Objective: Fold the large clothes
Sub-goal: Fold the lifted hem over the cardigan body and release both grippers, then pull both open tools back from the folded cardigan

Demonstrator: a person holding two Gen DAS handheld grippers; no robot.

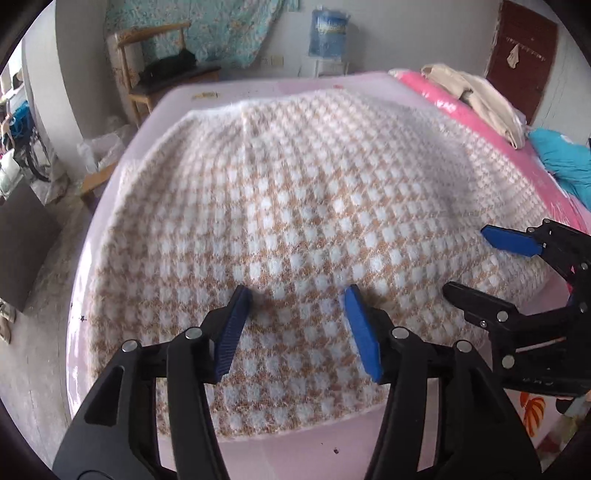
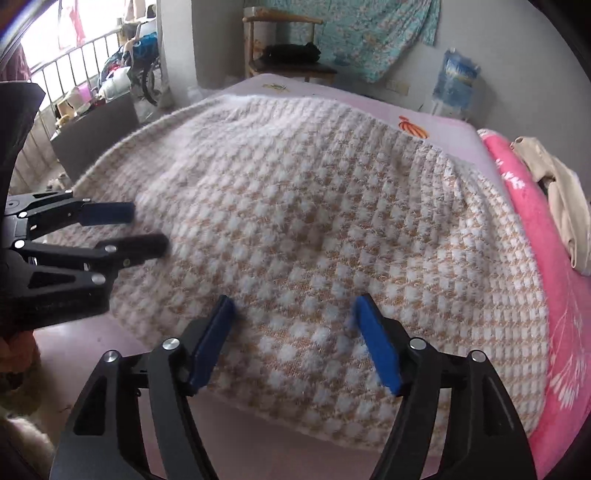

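Observation:
A large fuzzy garment in a tan and white check (image 1: 314,206) lies spread flat on a pale pink bed sheet (image 1: 295,446); it also fills the right wrist view (image 2: 314,221). My left gripper (image 1: 299,295) is open and empty, its blue pads just over the garment's near part. My right gripper (image 2: 295,306) is open and empty over the garment near its near edge. Each gripper shows in the other's view: the right one (image 1: 465,258) at the garment's right side, the left one (image 2: 147,229) at its left side.
A pink blanket (image 2: 535,221) with a beige cloth (image 2: 561,195) on it lies along the bed's right side, and a teal item (image 1: 565,158) beyond. A wooden chair (image 1: 147,74), a water jug (image 1: 328,33) and a dark box (image 2: 96,129) stand past the bed.

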